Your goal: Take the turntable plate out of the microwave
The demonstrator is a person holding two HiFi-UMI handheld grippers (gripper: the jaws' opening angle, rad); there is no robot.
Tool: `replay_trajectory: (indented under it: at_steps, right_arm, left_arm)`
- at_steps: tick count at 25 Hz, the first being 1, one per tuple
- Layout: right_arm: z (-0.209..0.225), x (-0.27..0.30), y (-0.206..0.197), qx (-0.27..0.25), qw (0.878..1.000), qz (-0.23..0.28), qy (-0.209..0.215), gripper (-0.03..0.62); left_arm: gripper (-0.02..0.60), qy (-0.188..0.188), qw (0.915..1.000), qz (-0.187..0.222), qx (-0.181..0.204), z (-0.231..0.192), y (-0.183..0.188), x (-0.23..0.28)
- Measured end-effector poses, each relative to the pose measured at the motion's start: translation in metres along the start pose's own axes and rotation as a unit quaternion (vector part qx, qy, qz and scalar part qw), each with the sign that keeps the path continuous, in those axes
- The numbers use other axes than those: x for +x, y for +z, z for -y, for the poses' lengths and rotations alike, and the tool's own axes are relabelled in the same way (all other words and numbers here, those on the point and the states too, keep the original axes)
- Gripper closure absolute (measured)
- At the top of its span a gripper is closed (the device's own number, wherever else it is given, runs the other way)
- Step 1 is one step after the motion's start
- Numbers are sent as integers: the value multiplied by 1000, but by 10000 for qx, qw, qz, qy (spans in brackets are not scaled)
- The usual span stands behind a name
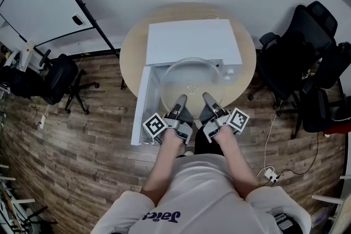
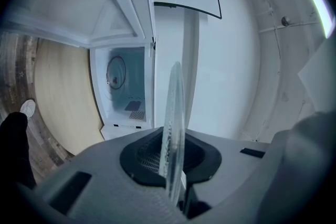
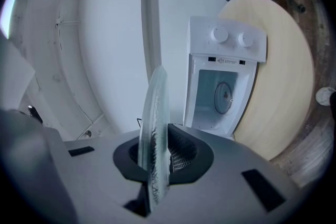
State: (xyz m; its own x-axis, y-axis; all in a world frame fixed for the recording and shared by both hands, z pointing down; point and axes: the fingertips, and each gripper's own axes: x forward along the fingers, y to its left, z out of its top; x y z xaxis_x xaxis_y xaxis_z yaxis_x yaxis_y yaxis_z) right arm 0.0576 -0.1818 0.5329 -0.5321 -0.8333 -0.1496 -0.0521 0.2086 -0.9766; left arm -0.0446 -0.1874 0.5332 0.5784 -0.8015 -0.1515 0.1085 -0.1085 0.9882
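The clear glass turntable plate [image 1: 193,71] hangs level in front of the white microwave [image 1: 192,41], over its open front. My left gripper [image 1: 180,101] and right gripper [image 1: 209,99] are both shut on the plate's near rim, side by side. In the left gripper view the plate [image 2: 174,113] stands edge-on, pinched in the left gripper [image 2: 170,168], with the microwave's empty cavity [image 2: 124,86] beyond. The right gripper view likewise has the plate [image 3: 156,128] clamped in the right gripper [image 3: 155,168], and behind it the microwave [image 3: 226,78] with its two knobs.
The microwave stands on a round wooden table [image 1: 130,46]; its door [image 1: 141,104] hangs open at the left. Black office chairs stand to the right [image 1: 299,57] and left [image 1: 57,79]. A power strip with cables [image 1: 270,174] lies on the wood floor.
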Motion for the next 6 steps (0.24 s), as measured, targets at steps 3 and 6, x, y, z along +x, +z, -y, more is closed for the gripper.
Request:
replay_trajectory:
  at_steps: [3, 6]
  right_arm:
    - [2, 1, 3, -59, 10000, -46, 24, 565]
    - [9, 3, 5, -6, 9999, -120, 56, 565]
  left_arm:
    - [548, -30, 10000, 4, -52, -2, 0, 2]
    - [548, -18, 10000, 16, -63, -6, 0, 6]
